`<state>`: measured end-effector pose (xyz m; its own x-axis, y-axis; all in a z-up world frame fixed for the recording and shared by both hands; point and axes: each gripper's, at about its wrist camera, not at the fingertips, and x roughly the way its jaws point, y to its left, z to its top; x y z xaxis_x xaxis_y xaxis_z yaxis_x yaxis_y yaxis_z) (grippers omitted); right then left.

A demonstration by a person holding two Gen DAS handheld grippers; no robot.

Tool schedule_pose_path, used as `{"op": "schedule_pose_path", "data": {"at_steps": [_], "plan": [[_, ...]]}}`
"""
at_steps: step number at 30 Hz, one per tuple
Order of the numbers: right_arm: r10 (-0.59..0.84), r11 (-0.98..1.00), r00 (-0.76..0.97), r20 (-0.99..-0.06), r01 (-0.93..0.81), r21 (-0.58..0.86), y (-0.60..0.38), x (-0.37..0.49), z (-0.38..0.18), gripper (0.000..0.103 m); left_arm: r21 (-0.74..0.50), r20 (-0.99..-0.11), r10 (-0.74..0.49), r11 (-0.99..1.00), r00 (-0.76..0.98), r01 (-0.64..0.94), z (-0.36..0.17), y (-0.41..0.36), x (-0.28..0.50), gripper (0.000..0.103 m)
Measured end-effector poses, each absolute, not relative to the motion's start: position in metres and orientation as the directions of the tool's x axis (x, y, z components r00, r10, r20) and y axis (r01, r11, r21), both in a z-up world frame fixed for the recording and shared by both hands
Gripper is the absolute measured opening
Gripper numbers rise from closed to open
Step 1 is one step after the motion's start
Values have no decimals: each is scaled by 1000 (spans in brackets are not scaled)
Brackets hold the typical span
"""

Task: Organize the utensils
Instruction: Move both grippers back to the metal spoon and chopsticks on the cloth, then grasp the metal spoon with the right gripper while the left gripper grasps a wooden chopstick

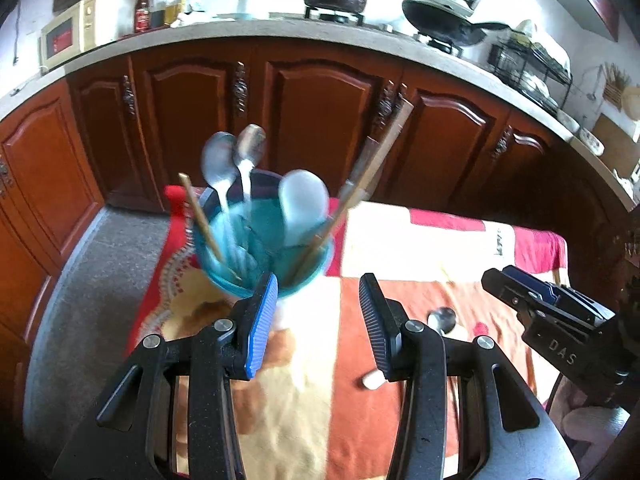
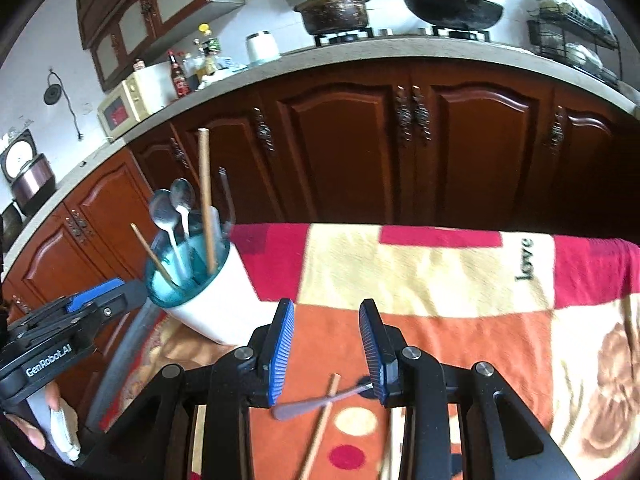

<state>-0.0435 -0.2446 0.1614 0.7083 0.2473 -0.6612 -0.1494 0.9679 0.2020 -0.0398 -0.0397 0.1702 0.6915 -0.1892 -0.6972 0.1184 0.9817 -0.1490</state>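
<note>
Dark red-brown panelled cabinet doors [image 2: 340,136] with ornate metal pulls run under a pale speckled counter [image 2: 360,50], which carries a blackened pot [image 2: 334,10], a wok [image 2: 454,10] and a cream microwave [image 2: 126,104].

Surface: fleecy patchwork blanket [image 2: 420,264] in red, cream and orange squares, printed "love" at 2 o'clock in the right wrist view.

Item 1: utensil holder [image 2: 208,316], cylindrical, white outside with translucent teal rim and lining, at 9 o'clock in the right wrist view, standing near the blanket's left edge. Contents: two metal spoons [image 1: 232,156], bowls up; one pale plastic spoon [image 1: 302,204]; slim wooden chopsticks [image 2: 206,200] leaning against the rim.

Item 2: metal spoon [image 2: 316,400], loose on the blanket, lying crosswise over a wooden chopstick [image 2: 320,428] at 6 o'clock in the right wrist view, below the right gripper.

Left gripper [image 1: 318,320]: black frame, ribbed blue pads, jaws spread and holding nothing, its left pad just before the holder's rim.

Right gripper [image 2: 326,344]: same build, jaws parted and holding nothing, hovering over the loose spoon.
</note>
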Motion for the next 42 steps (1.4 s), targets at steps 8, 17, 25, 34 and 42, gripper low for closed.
{"op": "schedule_pose_path", "data": {"at_steps": [8,17,25,34,42], "plan": [[188,979,690,-699,-76,188,-281,-57,143,32,-148,-717,-243,969,654,198,154,-82,-46,42],[142,984,652,-745,-11,178,-321,-65,115,38,-139,-761,-287,948,582,286,127,-118,-45,42],[233,962,571,-787,-17,273,-339,-64,77,35,-140,-814,-296,935,501,326,91,-136,-34,42],[358,911,520,-776,-13,411,-332,-22,47,32,-149,-840,-303,927,451,345,69,-134,-25,42],[398,906,466,-790,-65,418,-313,9,26,19,-183,-858,-341,902,383,391,59,-129,-34,42]]}}
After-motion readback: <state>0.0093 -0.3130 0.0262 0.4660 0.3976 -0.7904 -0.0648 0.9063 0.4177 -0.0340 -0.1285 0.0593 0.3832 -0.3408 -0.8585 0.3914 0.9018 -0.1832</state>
